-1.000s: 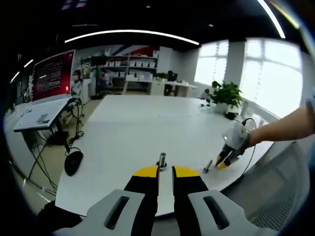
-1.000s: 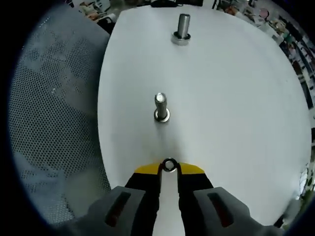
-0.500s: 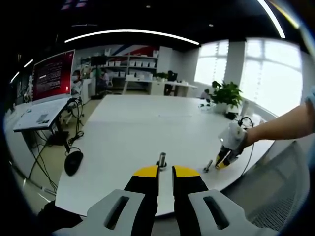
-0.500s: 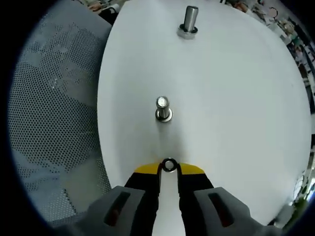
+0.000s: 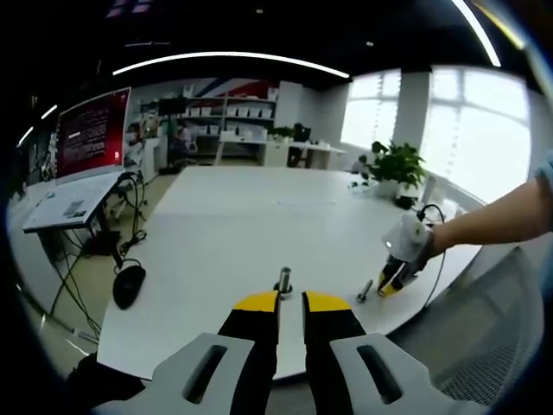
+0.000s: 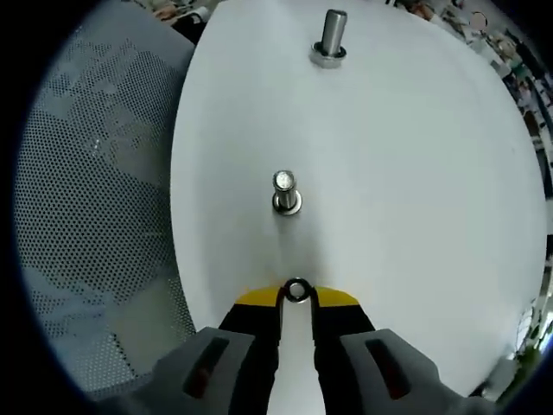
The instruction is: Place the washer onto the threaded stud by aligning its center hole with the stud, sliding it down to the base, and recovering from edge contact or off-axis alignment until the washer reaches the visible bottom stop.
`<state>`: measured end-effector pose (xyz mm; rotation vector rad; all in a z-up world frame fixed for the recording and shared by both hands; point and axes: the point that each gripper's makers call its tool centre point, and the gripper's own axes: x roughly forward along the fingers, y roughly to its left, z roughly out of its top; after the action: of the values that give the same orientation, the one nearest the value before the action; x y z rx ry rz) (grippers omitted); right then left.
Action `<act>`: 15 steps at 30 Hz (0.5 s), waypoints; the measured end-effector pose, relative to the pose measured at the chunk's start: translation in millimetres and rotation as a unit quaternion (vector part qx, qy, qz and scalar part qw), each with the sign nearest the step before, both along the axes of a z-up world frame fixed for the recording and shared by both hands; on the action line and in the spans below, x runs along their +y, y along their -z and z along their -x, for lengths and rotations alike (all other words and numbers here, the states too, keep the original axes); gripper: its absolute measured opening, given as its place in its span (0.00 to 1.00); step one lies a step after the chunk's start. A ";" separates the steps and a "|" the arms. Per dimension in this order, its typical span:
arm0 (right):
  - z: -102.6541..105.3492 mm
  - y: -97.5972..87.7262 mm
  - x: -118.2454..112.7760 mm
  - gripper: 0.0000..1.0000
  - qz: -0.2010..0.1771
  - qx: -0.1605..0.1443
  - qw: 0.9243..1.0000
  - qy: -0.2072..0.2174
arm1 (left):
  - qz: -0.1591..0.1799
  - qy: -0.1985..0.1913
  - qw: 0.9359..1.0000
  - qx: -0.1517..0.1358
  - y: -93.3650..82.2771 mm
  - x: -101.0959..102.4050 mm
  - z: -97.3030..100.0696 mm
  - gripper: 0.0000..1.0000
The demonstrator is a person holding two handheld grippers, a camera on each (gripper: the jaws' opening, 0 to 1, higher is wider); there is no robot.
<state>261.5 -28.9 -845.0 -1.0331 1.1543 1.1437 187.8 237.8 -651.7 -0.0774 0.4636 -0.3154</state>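
So in the right gripper view, the right gripper has its yellow-tipped black jaws pinched in on a small dark metal ring washer, which sits right between the tips, hole facing the camera, over the white round-edged table. Just past the tips, near but clearly apart from the washer, the nearer threaded steel stud stands upright on its hex base, top end visible. Further up the table there's a second, taller steel stud on its own nut-like base, well apart from the first one. Off the table's edge on the left side of that view is a grey perforated mesh surface, looks like a chair back but hard to be sure. Over in the left gripper view, the left gripper has its jaws held narrow with a slim gap between them, nothing in them, hovering at the near edge of the same white table. Right beyond its tips is an upright steel stud. Further right you can see the right gripper pointing down at the table, just beside the other stud, with the person's bare forearm reaching in from the right. Beyond that, a potted green plant on the far side of the table, a black mouse-shaped thing hanging by the left edge, and a dark red screen way back on the left.
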 end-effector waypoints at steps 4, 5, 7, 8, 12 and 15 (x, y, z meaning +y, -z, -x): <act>-4.0 -0.9 2.4 0.14 -0.031 -0.007 0.999 0.029 | 0.000 0.001 1.000 0.000 -0.1 -0.2 0.1 0.07; -5.4 -1.8 0.1 0.14 -0.037 -0.009 0.998 0.041 | 0.000 0.001 1.000 0.000 -0.1 -0.2 0.0 0.07; -5.7 -7.1 -0.3 0.14 -0.050 -0.012 0.997 0.052 | 0.001 0.000 1.000 -0.002 -0.9 0.0 -0.3 0.07; -5.9 -8.2 -0.1 0.14 -0.051 -0.012 0.997 0.053 | 0.002 -0.001 1.000 -0.003 -1.3 0.1 -0.3 0.07; -7.3 -25.3 6.6 0.14 -0.075 -0.018 0.996 0.055 | 0.003 0.000 1.000 -0.004 -1.4 0.2 -0.7 0.07; -4.5 -39.4 16.6 0.14 -0.098 -0.006 0.993 0.066 | 0.004 -0.001 1.000 -0.005 -1.8 0.3 -1.0 0.07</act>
<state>266.1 -12.3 -805.6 -0.8015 1.0609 1.1202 188.8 238.1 -650.0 -0.0833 0.4523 -0.3146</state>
